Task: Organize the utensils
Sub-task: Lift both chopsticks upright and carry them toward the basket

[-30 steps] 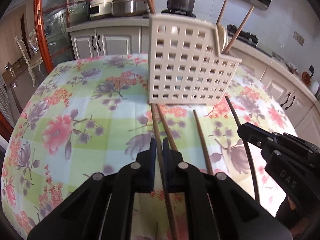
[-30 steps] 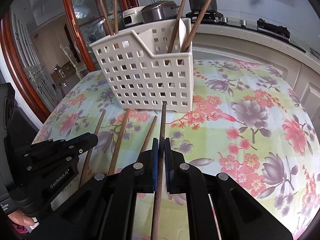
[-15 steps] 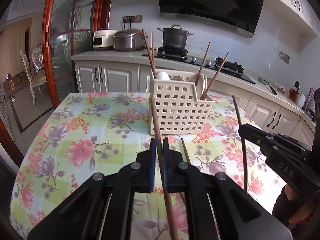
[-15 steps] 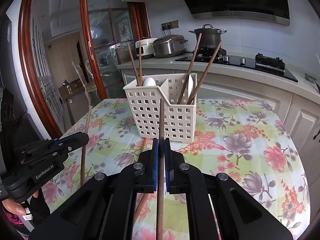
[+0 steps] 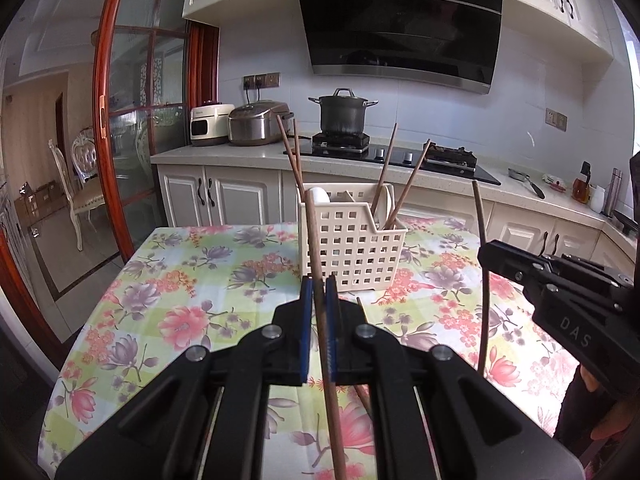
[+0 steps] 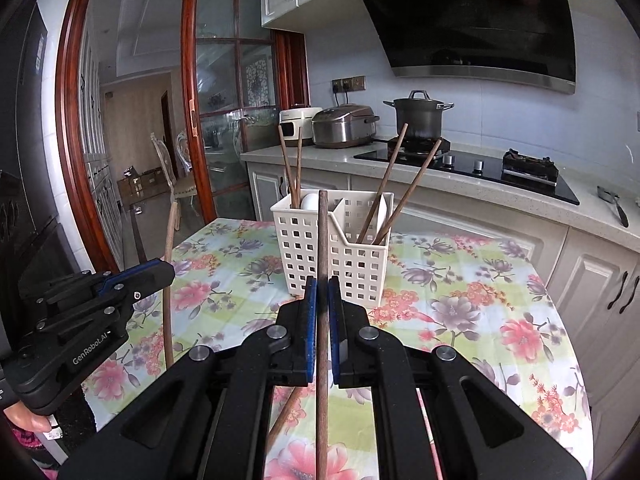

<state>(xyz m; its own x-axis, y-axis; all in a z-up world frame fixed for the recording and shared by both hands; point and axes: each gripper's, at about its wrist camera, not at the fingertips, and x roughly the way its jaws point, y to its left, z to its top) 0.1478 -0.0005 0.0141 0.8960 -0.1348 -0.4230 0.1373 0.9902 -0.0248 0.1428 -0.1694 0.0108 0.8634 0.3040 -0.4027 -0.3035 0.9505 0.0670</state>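
A: Step in hand?

B: Carrying, by the look of it. Left gripper (image 5: 316, 292) clamped on a long brown wooden chopstick (image 5: 320, 280), right gripper (image 6: 322, 292) clamped on a darker brown wooden chopstick (image 6: 322, 248). Both lifted clear of the floral-patterned tablecloth (image 5: 192, 280), tips raised toward the cream perforated plastic utensil basket (image 5: 352, 248).

A: Jaws?

B: Together on each stick, blue pads pressing both sides. Shaft running between the fingers and back under the gripper body, front end sticking out well ahead.

A: Position against the basket?

B: Short of it. Left stick's tip showing in front of the basket's left compartment near the rim, in the left wrist view; right stick's tip lined up roughly with the divider, in the right wrist view. Neither over the opening yet, so far as can be judged.

A: Already in the basket?

B: Two brown chopsticks standing in the left compartment (image 6: 290, 168) beside something white and rounded, two more leaning in the right compartment (image 6: 400, 188) with a white flat utensil.

A: Next move?

B: Probably raising each tip above the rim, tilting the stick toward upright, lowering into a compartment, then parting the jaws. Worth avoiding the standing sticks on entry.

A: Left on the table?

B: At least one more brown chopstick (image 5: 362, 312) lying below the grippers, partly hidden.
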